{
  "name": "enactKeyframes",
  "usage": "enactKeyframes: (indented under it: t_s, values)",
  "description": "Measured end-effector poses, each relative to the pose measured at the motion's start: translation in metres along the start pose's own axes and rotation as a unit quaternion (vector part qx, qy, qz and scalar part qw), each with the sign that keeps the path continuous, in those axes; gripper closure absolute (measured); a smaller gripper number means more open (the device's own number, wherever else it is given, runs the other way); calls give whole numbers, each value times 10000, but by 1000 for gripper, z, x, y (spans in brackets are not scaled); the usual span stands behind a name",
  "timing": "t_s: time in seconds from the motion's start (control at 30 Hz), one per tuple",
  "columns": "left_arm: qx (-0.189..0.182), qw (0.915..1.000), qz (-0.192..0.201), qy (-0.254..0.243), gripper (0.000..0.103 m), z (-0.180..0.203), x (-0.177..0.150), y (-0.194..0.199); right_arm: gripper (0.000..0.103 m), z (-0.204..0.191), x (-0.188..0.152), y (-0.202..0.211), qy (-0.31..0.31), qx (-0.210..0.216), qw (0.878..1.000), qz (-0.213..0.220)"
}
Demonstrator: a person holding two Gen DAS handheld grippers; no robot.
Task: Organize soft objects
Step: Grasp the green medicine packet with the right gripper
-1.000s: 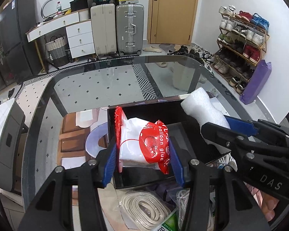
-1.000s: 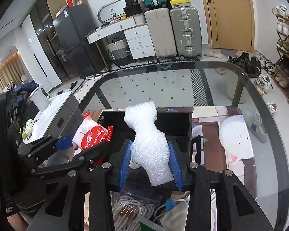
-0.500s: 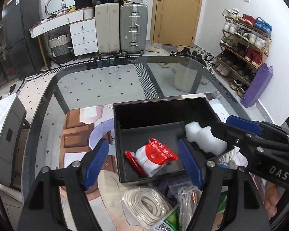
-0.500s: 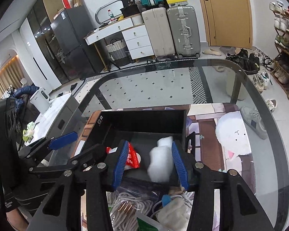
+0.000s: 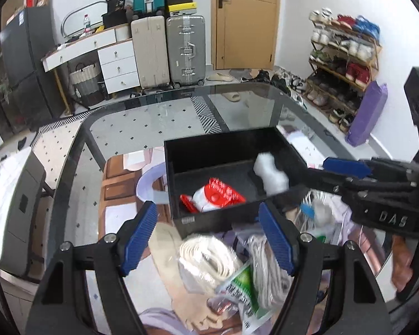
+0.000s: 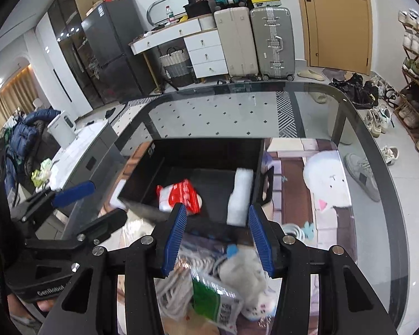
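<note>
My left fingers (image 5: pixel 209 237): released and empty, drawn back short of the black box (image 5: pixel 218 220)
My right fingers (image 6: pixel 218 234): likewise let go
Heap (image 5: pixel 209 259): unsorted, nearer than the box
Box: red packet (image 5: pixel 218 195) and white foam (image 5: pixel 271 176) just dropped inside; two soft things done

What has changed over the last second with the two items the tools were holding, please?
Both were let go: the red-and-white plastic packet and the white foam piece now lie inside the black box. The left tool and right tool opened and drew back. The box stayed put.
</note>
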State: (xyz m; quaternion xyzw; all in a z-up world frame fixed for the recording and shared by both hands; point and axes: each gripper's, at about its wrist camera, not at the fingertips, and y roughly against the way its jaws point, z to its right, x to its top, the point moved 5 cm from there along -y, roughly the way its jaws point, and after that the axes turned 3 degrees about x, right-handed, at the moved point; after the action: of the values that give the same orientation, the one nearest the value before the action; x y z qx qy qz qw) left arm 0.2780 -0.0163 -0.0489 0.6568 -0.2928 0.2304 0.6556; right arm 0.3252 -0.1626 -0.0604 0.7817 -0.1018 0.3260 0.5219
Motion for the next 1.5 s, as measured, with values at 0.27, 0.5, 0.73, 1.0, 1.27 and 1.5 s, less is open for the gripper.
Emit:
enactKeyframes:
  t_s: [0.27,0.5,0.73,1.0,1.27,1.5]
  values:
    - [-111,9990,-400,-192,27,7,-36,-2,53,6,-35,10,-54,81,9997,-214]
    - [-86,9979,-556,-336,27,5,-65,0,52,2,-72,9,14,208,9986,-477]
    - [11,9967,-617,-520,27,-3,-80,-4,35,-11,-88,-2,209,110,9981,-573]
    - [128,9975,-625,-308,27,-20,-79,-8,30,-27,-87,-18,693,-390,9954,-536]
    - [216,9973,-659,-224,27,-19,-76,-17,55,-21,-86,-18,841,-722,9925,-515]
    - [113,9983,-481,-311,27,-11,-73,-6,61,-11,-83,-14,622,-557,9950,-540]
